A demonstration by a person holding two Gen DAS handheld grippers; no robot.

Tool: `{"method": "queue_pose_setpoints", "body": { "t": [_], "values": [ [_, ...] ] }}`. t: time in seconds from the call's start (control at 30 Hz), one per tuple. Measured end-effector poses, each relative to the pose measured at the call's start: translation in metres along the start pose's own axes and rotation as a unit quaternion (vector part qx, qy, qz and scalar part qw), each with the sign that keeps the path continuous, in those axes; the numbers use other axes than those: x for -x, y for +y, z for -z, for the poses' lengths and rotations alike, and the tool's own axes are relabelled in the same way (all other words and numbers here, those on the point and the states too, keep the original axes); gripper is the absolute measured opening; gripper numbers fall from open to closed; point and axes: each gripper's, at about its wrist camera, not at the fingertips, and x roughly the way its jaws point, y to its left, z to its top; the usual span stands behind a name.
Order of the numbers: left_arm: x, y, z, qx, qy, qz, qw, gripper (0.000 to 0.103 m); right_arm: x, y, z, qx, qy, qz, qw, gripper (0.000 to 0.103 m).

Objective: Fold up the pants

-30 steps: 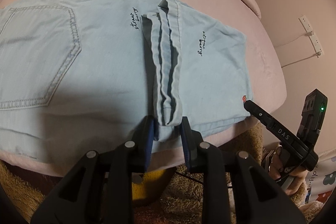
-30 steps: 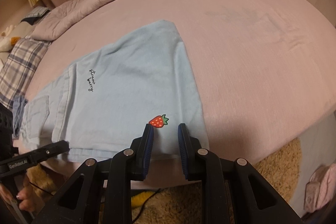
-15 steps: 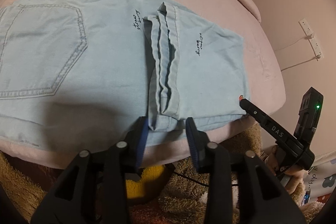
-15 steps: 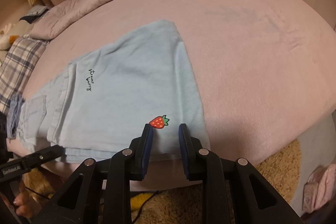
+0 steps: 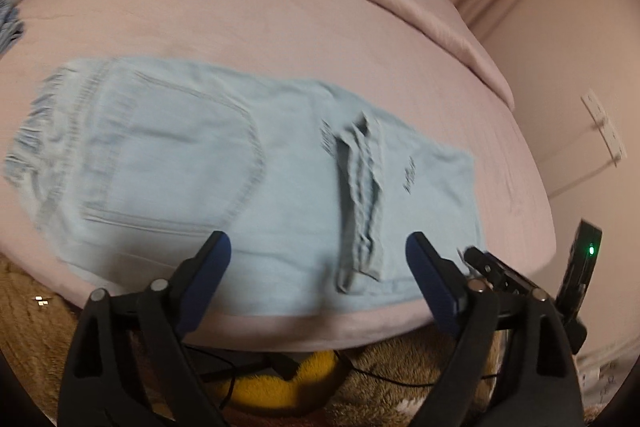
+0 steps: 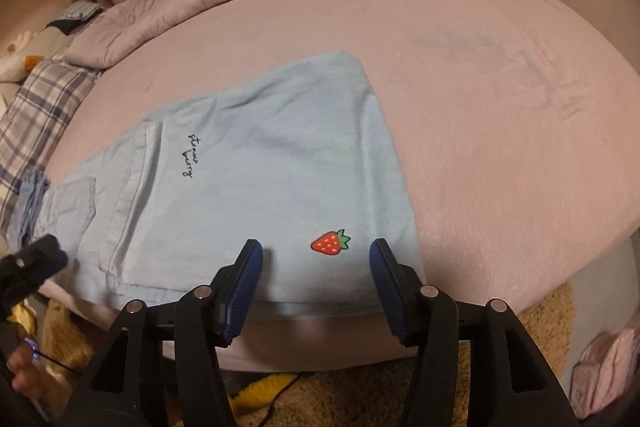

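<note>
- Left tool (image 5: 318, 259) hangs released, fingers spread wide at the bed's (image 5: 280, 7) near edge.
- Right tool (image 6: 316, 259) likewise released, straddling the strawberry patch (image 6: 330, 242).
- Folded light-blue pants (image 5: 280, 187) lie flat along that edge.

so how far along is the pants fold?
Partly done. The light blue pants lie flat on the pink bed, with a leg hem already folded back across them. In hand: nothing. The left gripper and right gripper both have jaws wide open at the near edge, the right one framing the strawberry patch. Left: probably at least one more fold, since the pants are still spread long.
</note>
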Motion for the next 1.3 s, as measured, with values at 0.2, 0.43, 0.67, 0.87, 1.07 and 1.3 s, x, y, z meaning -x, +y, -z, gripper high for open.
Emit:
{"method": "queue_pose_setpoints", "body": {
  "t": [0.2, 0.43, 0.67, 0.87, 1.07, 1.3],
  "values": [
    [0.022, 0.023, -0.007, 0.033, -0.036, -0.025, 0.9985, 0.093, 0.008, 0.008, -0.012, 0.016, -0.037, 0.018, 0.999, 0.08],
    [0.049, 0.049, -0.015, 0.066, -0.08, -0.063, 0.9926, 0.099, 0.022, 0.023, -0.033, 0.037, -0.077, 0.011, 0.996, 0.089],
    [0.059, 0.074, -0.015, 0.098, -0.1, -0.104, 0.9845, 0.1, 0.038, 0.042, -0.048, 0.079, -0.113, -0.001, 0.991, 0.096],
    [0.052, 0.094, -0.013, 0.136, -0.094, -0.132, 0.9774, 0.1, 0.033, 0.045, -0.041, 0.075, -0.111, -0.007, 0.991, 0.096],
    [0.049, 0.112, -0.01, 0.162, -0.09, -0.151, 0.9711, 0.1, 0.02, 0.044, -0.03, 0.061, -0.078, -0.009, 0.995, 0.096],
    [0.041, 0.123, -0.006, 0.18, -0.078, -0.154, 0.9685, 0.1, 0.014, 0.042, -0.026, 0.048, -0.059, -0.01, 0.997, 0.096]
  ]
}}
